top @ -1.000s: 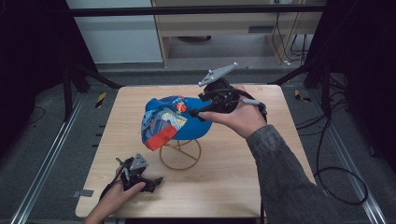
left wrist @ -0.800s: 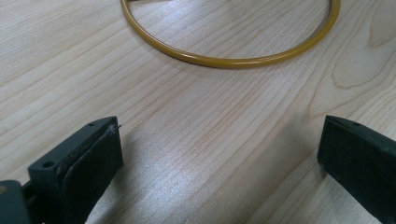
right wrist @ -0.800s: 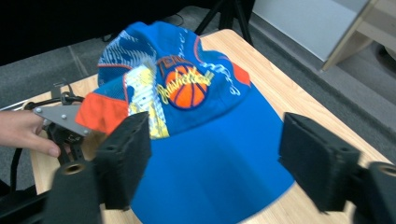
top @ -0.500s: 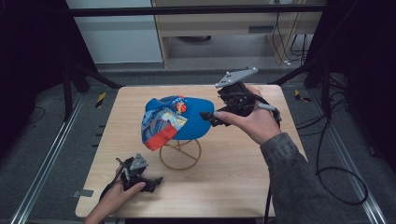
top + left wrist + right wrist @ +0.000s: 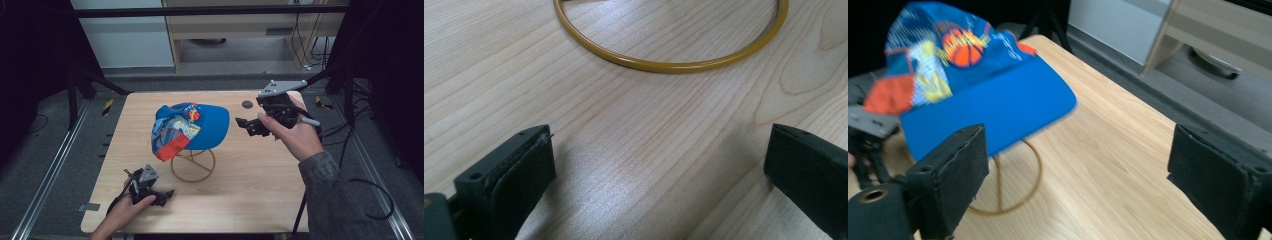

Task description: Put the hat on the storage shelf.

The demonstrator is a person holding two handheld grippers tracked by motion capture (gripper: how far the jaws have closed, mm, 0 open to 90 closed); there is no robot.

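Showing: a blue cap [image 5: 192, 129] resting on a yellow wire stand [image 5: 193, 165] at the middle of the wooden worktop [image 5: 260, 200].
Cap: printed crown panels in orange, yellow and white with a basketball badge [image 5: 962, 47]; the plain blue brim [image 5: 998, 112] points right in the high view.
Stand: its ring base [image 5: 674, 64] lies flat on the worktop, below the cap.
Right tongs [image 5: 245, 126]: held in the right hand [image 5: 292, 132] just right of the brim, apart from it — the jaws have just been opening and stand wide apart, with nothing between them.
Left tongs [image 5: 167, 196]: held in the left hand [image 5: 122, 212] low over the near left part of the worktop, near the ring base; jaws wide apart over bare wood, clamped on nothing.
Surroundings: grey floor [image 5: 40, 150] around the worktop — a pale cabinet [image 5: 235, 25] stands at the far side.
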